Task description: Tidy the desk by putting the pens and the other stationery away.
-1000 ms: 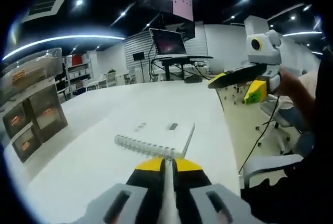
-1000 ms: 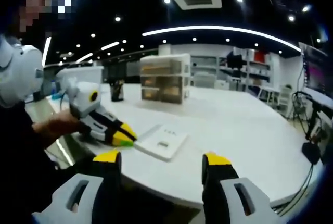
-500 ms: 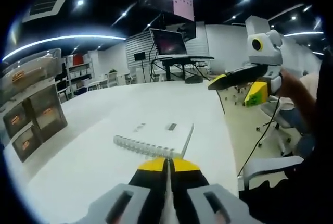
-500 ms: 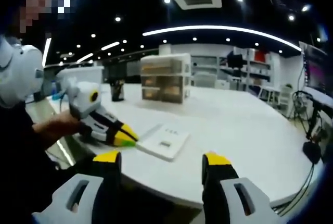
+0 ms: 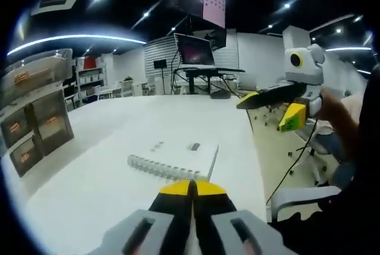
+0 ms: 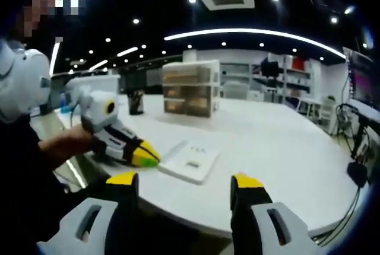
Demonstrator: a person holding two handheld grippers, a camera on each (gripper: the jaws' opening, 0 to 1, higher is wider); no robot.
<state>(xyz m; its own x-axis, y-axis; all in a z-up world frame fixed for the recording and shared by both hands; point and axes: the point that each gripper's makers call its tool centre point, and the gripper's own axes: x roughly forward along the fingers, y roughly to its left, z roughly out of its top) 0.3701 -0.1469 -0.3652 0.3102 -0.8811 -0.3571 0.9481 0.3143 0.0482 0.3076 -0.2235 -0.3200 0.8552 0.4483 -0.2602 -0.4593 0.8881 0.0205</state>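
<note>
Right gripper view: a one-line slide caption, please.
Open right claw faces the desk; shut left claw beside the notebook.

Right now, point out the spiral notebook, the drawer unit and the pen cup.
spiral notebook (image 5: 178,154), left gripper view, on its white cover.
drawer unit (image 6: 190,89), right gripper view, on its front drawers.
pen cup (image 6: 136,103), right gripper view, on its dark side.

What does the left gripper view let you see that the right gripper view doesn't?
Left gripper view alone: a monitor on a stand at the far end of the white table, and the notebook's spiral binding.

Right gripper view alone: a dark pen cup and a translucent bin behind it.

Both: the white spiral notebook, the drawer unit, the left hand-held gripper shut with its tips by the notebook's edge, and the right hand-held gripper held open off the table's side.
</note>
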